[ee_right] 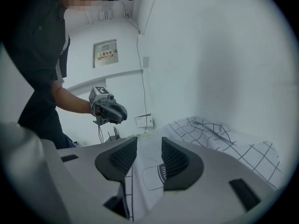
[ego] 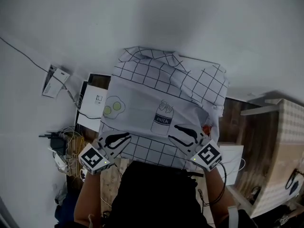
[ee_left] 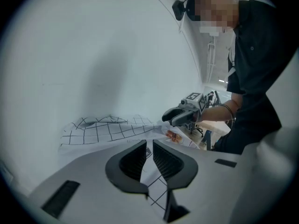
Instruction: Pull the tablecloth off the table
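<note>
at near hem of crumpled checked tablecloth point(ego: 161, 94), l gripper point(ego: 124, 137) fingers point(ee_left: 131, 158) barely apart, r gripper point(ego: 173, 132) wider.

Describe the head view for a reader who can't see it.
Seen from above, a white tablecloth with a black grid and egg and milk-carton prints lies rumpled on a wooden table. A person's left gripper and right gripper are at its near edge.
</note>
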### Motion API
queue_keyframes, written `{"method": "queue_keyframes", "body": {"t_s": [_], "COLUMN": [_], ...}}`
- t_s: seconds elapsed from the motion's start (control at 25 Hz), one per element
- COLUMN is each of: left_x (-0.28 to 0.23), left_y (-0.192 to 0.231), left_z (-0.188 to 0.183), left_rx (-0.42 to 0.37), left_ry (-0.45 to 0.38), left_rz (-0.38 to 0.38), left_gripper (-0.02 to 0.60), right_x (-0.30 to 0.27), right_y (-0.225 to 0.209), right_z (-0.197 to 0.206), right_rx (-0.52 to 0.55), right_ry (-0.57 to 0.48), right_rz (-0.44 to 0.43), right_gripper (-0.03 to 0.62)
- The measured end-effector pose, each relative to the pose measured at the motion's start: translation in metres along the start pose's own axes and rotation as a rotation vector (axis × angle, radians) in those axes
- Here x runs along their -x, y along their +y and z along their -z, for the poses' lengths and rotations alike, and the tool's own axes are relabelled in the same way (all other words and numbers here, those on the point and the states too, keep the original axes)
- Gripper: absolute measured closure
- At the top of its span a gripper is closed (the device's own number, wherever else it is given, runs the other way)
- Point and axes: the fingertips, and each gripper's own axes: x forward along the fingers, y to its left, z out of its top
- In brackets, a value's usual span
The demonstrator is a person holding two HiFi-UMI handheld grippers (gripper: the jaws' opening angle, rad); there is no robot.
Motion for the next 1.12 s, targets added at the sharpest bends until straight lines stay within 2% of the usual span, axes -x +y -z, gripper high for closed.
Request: {"method": "queue_keyframes", "body": {"t_s": [0.08,0.24,0.4,0.52,0.84,1.0,1.12], "left_x": [-0.012,-0.04,-0.063,-0.082,-0.126,-0.139,-0.145], "left_y": [0.012,0.04,0.069,0.087,0.112,0.115,0.118], "left_z": [0.004,0.01,0.016,0.03,0.078,0.101,0.109], "left_rx": [-0.051,-0.173,-0.247,-0.272,-0.374,-0.473,-0.52], "left_ry": [0.049,0.133,0.153,0.169,0.3,0.397,0.429], "left_rz": [0.019,0.084,0.159,0.239,0.361,0.407,0.42], "left_gripper": [0.503,0.463,0.375,0.33,0.27,0.259,0.259], "right_x": [-0.007,-0.027,-0.047,-0.061,-0.096,-0.109,-0.115], "right_y": [-0.01,-0.028,-0.035,-0.04,-0.074,-0.079,-0.079], "right_z": [0.005,0.018,0.033,0.048,0.084,0.104,0.117], "right_rx": [-0.01,0.005,0.015,0.031,0.007,0.026,0.019], "right_ry": [0.012,0.055,0.12,0.176,0.275,0.357,0.402], "right_rz": [0.019,0.059,0.116,0.147,0.185,0.173,0.169], "right_gripper": [0.437,0.385,0.336,0.316,0.292,0.292,0.292]}}
